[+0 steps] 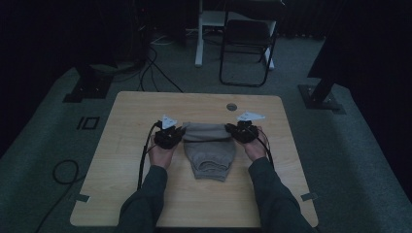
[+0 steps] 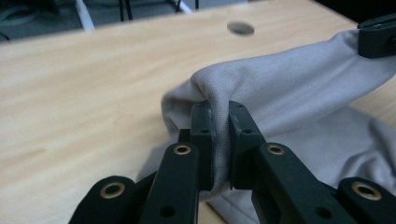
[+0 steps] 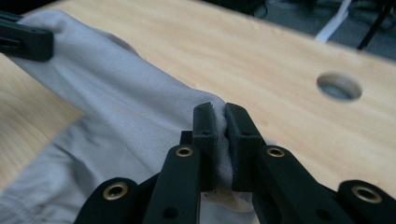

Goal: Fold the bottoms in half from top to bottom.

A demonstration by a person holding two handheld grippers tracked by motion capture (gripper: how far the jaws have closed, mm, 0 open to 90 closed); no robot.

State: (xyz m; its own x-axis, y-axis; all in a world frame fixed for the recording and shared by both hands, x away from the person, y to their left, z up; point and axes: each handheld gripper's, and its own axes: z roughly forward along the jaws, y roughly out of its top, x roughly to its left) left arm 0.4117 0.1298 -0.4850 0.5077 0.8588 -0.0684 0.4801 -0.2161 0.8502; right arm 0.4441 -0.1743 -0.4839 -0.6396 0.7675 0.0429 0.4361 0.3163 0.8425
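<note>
Grey garment point(image 1: 209, 148), with no label or writing visible, is pinched at its top corners by both grippers' jaws.

From my station I saw a plain grey-brown cloth point(image 1: 209, 150) lying on a pale wood-grain table point(image 1: 126, 160). Both grippers, left point(image 1: 180, 134) and right point(image 1: 228, 129), were black with brass-coloured rivets. At twelve o'clock stood a black chair point(image 1: 245, 43) on grey-green carpet point(image 1: 350, 160).
</note>
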